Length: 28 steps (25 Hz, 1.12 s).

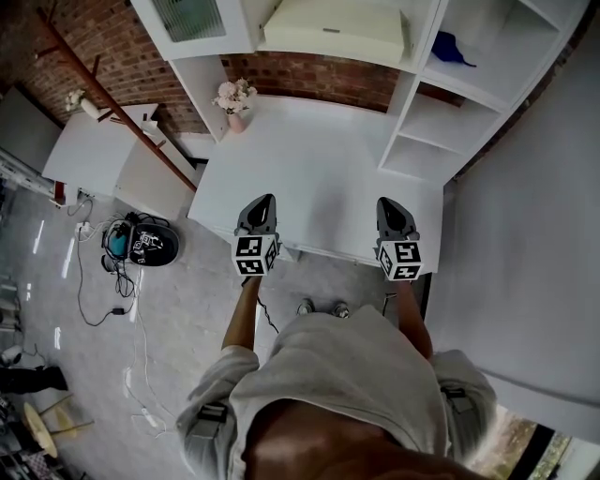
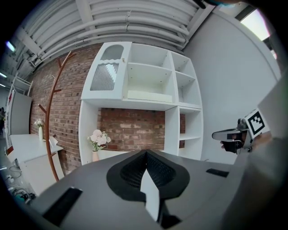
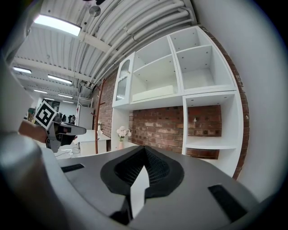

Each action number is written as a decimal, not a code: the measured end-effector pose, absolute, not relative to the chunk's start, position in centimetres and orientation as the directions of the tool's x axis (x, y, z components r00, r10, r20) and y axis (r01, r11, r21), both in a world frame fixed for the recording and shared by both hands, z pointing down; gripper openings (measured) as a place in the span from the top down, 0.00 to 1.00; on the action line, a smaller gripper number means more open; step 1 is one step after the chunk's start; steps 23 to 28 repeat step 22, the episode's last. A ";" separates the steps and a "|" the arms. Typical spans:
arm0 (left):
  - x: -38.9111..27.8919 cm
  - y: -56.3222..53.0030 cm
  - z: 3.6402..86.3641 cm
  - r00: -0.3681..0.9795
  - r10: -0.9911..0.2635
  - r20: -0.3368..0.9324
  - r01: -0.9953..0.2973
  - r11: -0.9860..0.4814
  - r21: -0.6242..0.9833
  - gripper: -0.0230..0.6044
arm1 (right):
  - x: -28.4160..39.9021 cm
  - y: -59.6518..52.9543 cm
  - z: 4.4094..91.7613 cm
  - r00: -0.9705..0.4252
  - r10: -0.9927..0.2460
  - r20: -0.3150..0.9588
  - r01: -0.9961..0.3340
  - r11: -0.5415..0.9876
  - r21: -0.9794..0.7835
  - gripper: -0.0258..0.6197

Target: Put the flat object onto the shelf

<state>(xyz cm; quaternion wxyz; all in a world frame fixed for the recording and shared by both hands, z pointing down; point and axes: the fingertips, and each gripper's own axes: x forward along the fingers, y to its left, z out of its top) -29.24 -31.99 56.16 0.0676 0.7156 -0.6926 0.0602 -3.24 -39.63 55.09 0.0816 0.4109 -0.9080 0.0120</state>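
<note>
The flat object point(image 1: 333, 28) is a cream slab lying on an upper shelf of the white shelf unit point(image 1: 412, 131). It also shows in the left gripper view as a pale slab point(image 2: 150, 95) and in the right gripper view point(image 3: 155, 93). My left gripper point(image 1: 265, 199) hovers over the front of the white tabletop point(image 1: 319, 178), shut with nothing in it point(image 2: 146, 152). My right gripper point(image 1: 387, 202) is level with it to the right, jaws also together and empty point(image 3: 145, 149). Both point toward the shelves, well short of the slab.
A pink vase of flowers point(image 1: 234, 98) stands at the tabletop's back left. A blue thing point(image 1: 450, 49) lies in a right-hand compartment. On the floor to the left are a dark round device point(image 1: 145, 242) with cables, a wooden coat stand point(image 1: 103, 94) and a white side table point(image 1: 94, 150).
</note>
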 end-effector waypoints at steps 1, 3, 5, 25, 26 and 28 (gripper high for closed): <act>-29.2 -32.0 56.3 0.034 -0.983 0.181 -0.999 -0.032 0.011 0.94 | -3.2 -39.6 55.0 -0.648 -0.746 0.156 -0.750 0.660 0.045 0.92; -29.1 -32.0 56.3 0.036 -0.983 0.181 -0.999 -0.035 0.010 0.94 | -3.0 -39.7 55.0 -0.643 -0.751 0.154 -0.754 0.655 0.047 0.92; -29.0 -32.0 56.3 0.038 -0.983 0.182 -0.999 -0.036 0.012 0.94 | -2.7 -39.7 54.9 -0.638 -0.755 0.152 -0.758 0.650 0.048 0.92; -27.8 -32.9 56.2 0.067 -0.981 0.181 -0.998 -0.066 0.012 0.94 | -1.5 -40.1 55.1 -0.615 -0.773 0.157 -0.776 0.628 0.052 0.92; -27.8 -32.9 56.2 0.067 -0.981 0.181 -0.998 -0.066 0.012 0.94 | -1.5 -40.1 55.1 -0.615 -0.773 0.157 -0.776 0.628 0.052 0.92; -27.8 -32.9 56.2 0.067 -0.981 0.181 -0.998 -0.066 0.012 0.94 | -1.5 -40.1 55.1 -0.615 -0.773 0.157 -0.776 0.628 0.052 0.92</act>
